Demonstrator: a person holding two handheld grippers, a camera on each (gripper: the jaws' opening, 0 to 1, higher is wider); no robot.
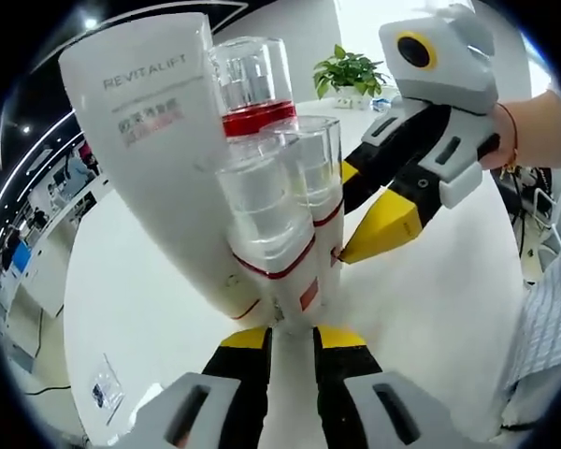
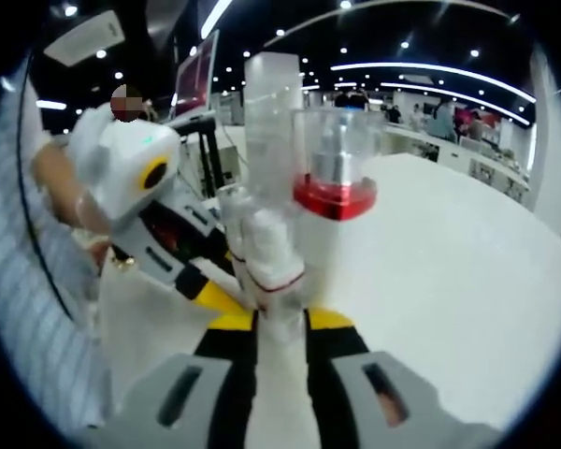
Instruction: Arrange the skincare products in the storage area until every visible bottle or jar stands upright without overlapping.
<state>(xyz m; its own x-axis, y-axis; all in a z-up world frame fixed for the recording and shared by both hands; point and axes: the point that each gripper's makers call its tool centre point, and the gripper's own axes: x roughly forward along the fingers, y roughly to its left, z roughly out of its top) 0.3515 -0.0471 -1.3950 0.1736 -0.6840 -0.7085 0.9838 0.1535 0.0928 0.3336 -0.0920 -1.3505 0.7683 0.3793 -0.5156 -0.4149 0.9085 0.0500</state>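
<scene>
Clearly, left gripper (image 1: 292, 339) pinches the REVITALIFT bottle set (image 1: 232, 178), lettering readable there; right gripper (image 2: 282, 323) pinches it too.

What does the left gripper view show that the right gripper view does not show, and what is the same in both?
Left gripper view: the REVITALIFT lettering on the white plastic tube, and a green potted plant. Right gripper view: a dark tilted screen and long ceiling light strips. Both: clear-capped bottles with red bands, the white round table, a striped sleeve, the left gripper and the right gripper.
</scene>
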